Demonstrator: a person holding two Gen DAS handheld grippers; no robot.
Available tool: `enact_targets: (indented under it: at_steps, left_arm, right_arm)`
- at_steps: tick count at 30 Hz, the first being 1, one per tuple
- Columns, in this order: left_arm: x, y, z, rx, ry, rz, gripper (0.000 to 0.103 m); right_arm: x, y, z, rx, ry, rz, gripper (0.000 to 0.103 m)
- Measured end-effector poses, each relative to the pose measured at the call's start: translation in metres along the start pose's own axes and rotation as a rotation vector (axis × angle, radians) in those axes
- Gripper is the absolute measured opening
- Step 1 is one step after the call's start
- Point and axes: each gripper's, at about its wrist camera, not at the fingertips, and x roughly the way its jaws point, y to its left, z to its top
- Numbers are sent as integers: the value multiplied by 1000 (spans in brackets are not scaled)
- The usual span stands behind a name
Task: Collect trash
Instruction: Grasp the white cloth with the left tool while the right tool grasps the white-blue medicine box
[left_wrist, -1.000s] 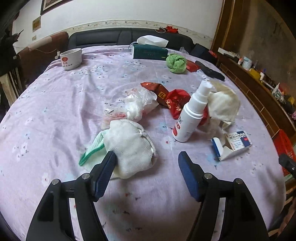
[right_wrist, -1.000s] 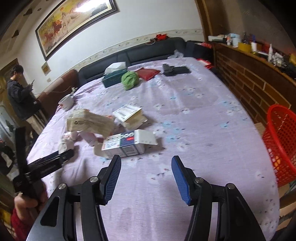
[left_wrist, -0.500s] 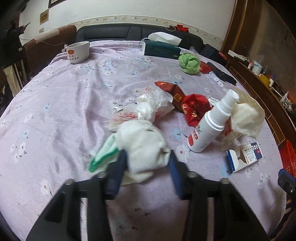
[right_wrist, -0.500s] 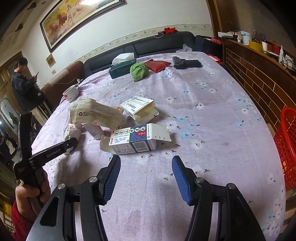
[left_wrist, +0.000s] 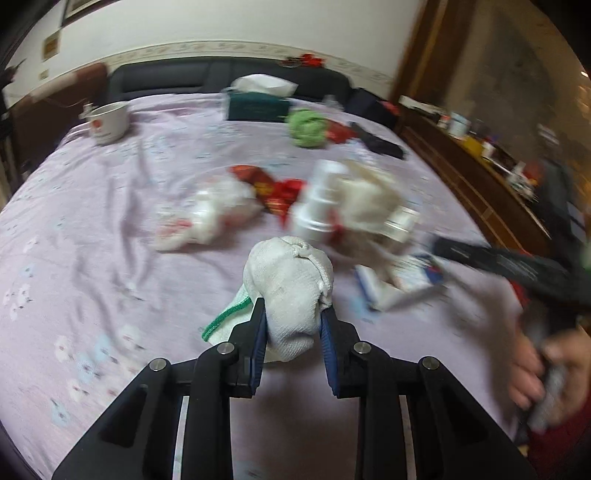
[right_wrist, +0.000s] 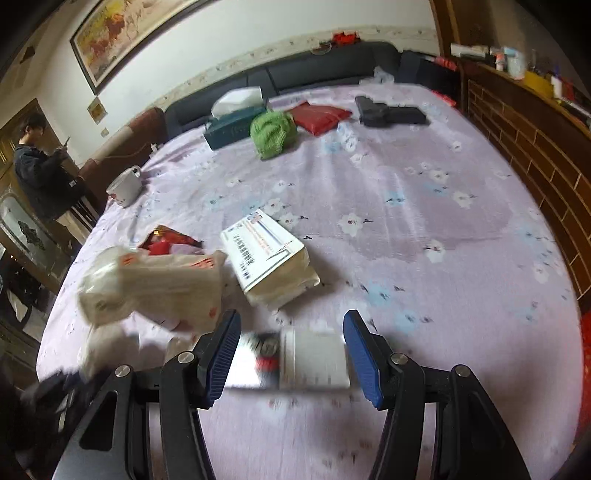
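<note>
Left claw (left_wrist: 293, 332) clamped on a white knit cloth wad (left_wrist: 291, 280), soft and lumpy, with a green-edged mesh rag (left_wrist: 225, 317) hanging off its left side; the wad looks raised off the worktop (left_wrist: 92, 229), but blur makes that hard to confirm. The worktop is covered in lilac fabric with small flower print, wrinkled.

Behind the wad, blurred: a white plastic spray bottle (left_wrist: 319, 199), crumpled clear plastic wrap (left_wrist: 207, 218), shiny red foil wrappers (left_wrist: 273, 188), a cream paper bag (left_wrist: 369, 199). Farther back: a fuzzy green ball (left_wrist: 308, 129), a dark teal tissue box (left_wrist: 258, 105), a white ceramic cup (left_wrist: 109, 122).

Right claw (right_wrist: 291, 349) has its jaws apart, ribbed blue pads either side of a flat small carton (right_wrist: 295, 363) lying on the worktop, not touching it as far as the blur allows. Just ahead: a rectangular printed paper packet (right_wrist: 269, 254) and a soft white plastic pack (right_wrist: 151, 288) with red print. A dark flat pouch (right_wrist: 388, 110) and a red packet (right_wrist: 319, 116) lie at the far edge.
</note>
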Motion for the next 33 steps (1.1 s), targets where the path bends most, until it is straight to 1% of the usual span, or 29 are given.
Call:
enact_targets:
  at_steps: [3,7,9,11,14,18,20,24,26,28,32,33]
  left_arm:
    - [-4,-24,-5,56,11,-91,25]
    - [-10,-45,-11,127,3,-137,25]
    - [-12,-47,-10,137,-2,-139,25]
    - [-15,-43,-8,132,-11,-125,25]
    - [-18,-30,-5,110,-16,-115,25]
    - [-23,-17,-1,80,-38,-80,25]
    - [-24,-13,-1,68,-40,-73,25]
    - [-25,-13,0,67,-45,-72,25]
    - [-26,-15,1,67,-47,-80,25]
    - [-27,-18,2,73,-52,-84,25]
    - [-30,-24,2,81,-57,-98,25]
    - [-30,-26,2,85,-57,-101,25]
  right_arm:
    - [18,-4,3,19,53,64,61]
    - [21,-2,-4,8,85,99,61]
    - [13,2,-13,-19,107,103,62]
    - [7,5,-22,-34,130,115,61]
    - [-4,7,-38,-64,152,92,62]
    - [-15,9,-52,-88,191,150,62]
    - [-24,16,-59,-126,186,166,62]
    - [-42,34,-66,-212,128,175,62]
    - [-47,46,-72,-280,116,183,63]
    - [-45,53,-78,-331,121,171,63]
    - [-33,63,-93,-402,138,84,62]
    - [-31,63,-96,-405,140,63,51]
